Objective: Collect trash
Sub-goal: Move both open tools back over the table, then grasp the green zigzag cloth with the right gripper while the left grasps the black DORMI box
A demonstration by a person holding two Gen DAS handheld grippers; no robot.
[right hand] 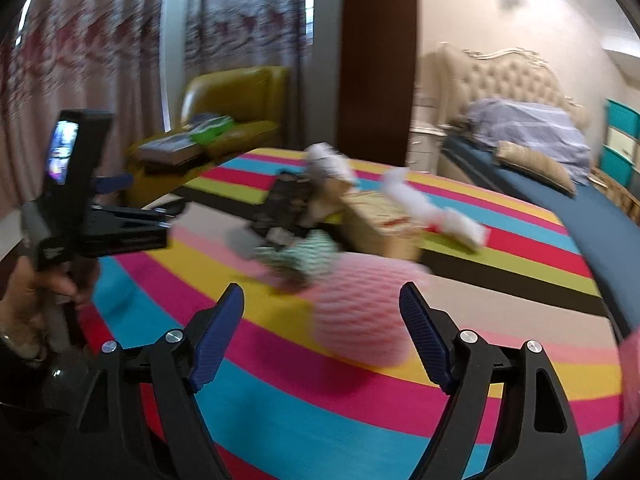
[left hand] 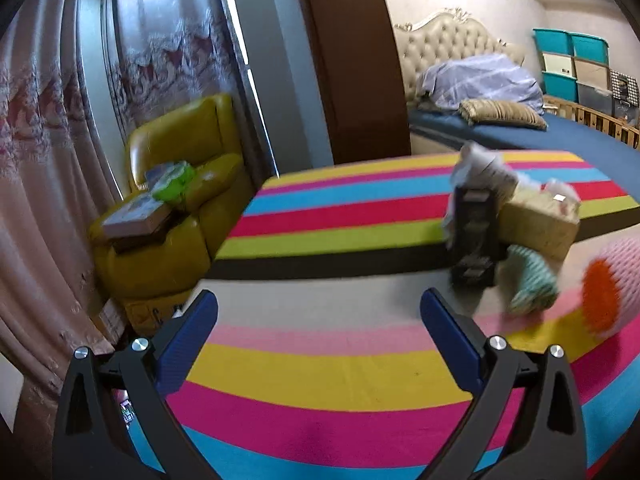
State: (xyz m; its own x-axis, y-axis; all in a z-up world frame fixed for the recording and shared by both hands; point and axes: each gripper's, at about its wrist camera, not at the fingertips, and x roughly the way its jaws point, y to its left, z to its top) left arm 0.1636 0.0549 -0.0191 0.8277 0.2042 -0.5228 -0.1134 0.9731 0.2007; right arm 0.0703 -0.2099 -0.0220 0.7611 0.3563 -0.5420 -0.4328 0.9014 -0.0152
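Observation:
Trash lies on a striped table (left hand: 320,364). A pink foam fruit net (right hand: 360,312) lies just ahead of my open, empty right gripper (right hand: 322,300); in the left wrist view the net (left hand: 616,284) shows an orange end. A green foam net (right hand: 304,256) lies behind it, also in the left wrist view (left hand: 532,280). Further back are a black tray-like piece (left hand: 476,236), a cardboard box (left hand: 540,220) and crumpled white paper (right hand: 432,208). My left gripper (left hand: 318,308) is open and empty, left of the pile; it shows at the left of the right wrist view (right hand: 116,184).
A second striped surface (left hand: 360,196) lies behind the table. A yellow armchair (left hand: 176,200) with books stands at the left by curtains. A bed (left hand: 520,120) with a blue sheet and teal storage boxes (left hand: 568,60) are at the right.

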